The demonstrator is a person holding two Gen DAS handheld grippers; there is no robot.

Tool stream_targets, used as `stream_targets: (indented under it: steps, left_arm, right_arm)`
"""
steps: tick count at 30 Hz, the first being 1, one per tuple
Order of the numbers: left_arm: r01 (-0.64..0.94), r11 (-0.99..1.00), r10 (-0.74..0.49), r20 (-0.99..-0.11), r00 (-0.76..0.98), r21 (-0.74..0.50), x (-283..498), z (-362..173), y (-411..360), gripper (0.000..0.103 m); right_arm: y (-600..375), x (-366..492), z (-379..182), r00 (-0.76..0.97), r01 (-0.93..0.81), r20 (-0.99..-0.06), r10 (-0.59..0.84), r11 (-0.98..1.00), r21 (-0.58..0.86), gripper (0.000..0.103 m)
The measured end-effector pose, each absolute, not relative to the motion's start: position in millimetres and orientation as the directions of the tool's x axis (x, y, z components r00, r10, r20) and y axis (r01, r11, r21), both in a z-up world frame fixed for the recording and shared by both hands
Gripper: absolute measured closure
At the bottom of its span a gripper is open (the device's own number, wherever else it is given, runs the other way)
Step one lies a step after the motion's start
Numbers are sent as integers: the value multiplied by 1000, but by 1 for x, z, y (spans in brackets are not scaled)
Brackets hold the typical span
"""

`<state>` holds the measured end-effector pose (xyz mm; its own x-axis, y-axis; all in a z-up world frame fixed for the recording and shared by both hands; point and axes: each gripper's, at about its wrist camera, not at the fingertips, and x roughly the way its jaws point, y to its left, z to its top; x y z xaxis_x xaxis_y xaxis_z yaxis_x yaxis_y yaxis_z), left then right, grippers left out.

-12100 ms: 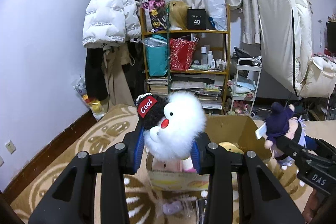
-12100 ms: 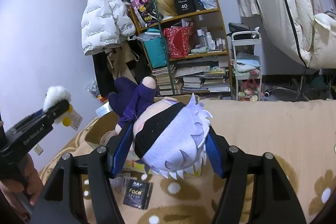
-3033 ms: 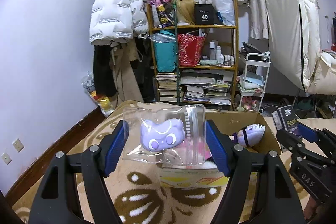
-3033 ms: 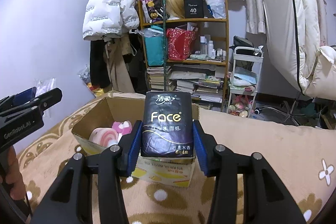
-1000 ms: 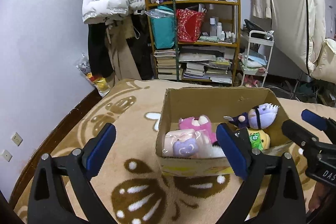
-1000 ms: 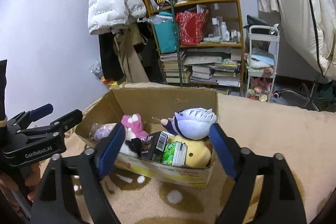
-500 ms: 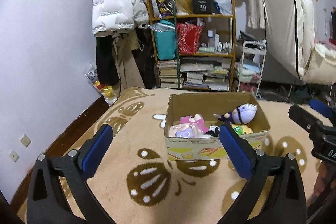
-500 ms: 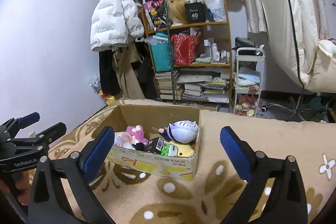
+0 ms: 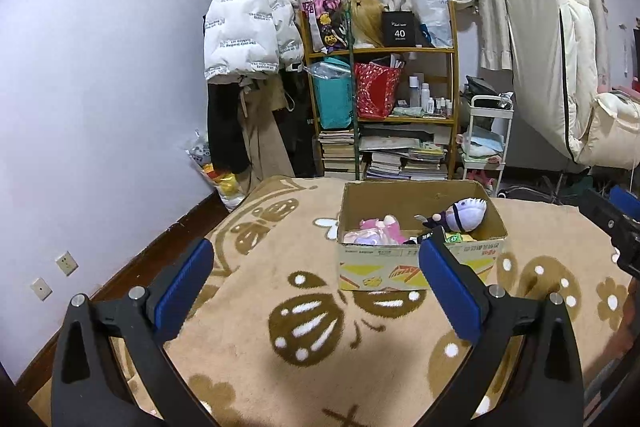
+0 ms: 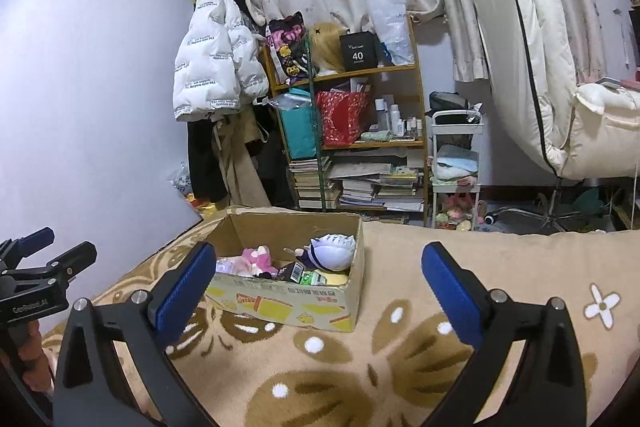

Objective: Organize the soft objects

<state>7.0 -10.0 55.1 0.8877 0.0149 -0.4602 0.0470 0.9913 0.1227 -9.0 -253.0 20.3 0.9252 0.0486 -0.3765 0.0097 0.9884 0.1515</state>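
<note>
A cardboard box [image 9: 420,267] stands on the patterned blanket; it also shows in the right wrist view [image 10: 288,301]. Inside lie a purple-and-white plush doll [image 9: 466,214] [image 10: 330,249], a pink plush [image 9: 380,227] [image 10: 256,257], a bagged lilac toy [image 9: 366,238], a black tissue pack [image 10: 291,271] and a yellow plush [image 10: 334,279]. My left gripper [image 9: 316,257] is open and empty, held back from the box. My right gripper [image 10: 318,261] is open and empty, also back from the box.
A tan blanket with brown butterfly prints [image 9: 312,323] covers the surface. A wooden shelf with books and bags [image 9: 384,115] stands behind, with a white jacket [image 9: 244,39] hanging left and a white cart [image 9: 486,143] right.
Both grippers have let go of their items, which now lie in the box, and have pulled back and up away from the box. The box looks smaller and farther.
</note>
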Motion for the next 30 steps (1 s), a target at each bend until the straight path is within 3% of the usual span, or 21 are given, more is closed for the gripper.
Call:
stream_targets:
  steps: [17, 30]
  left_arm:
    - [71, 986, 9, -478, 878, 150, 9, 39, -14, 1]
    - [81, 992, -19, -515, 857, 98, 28, 22, -10, 1]
  right_arm:
    - [-254, -24, 13, 919, 17, -393, 31, 993, 119, 0]
    - [-257, -12, 2, 901, 20, -434, 24, 995, 97, 0]
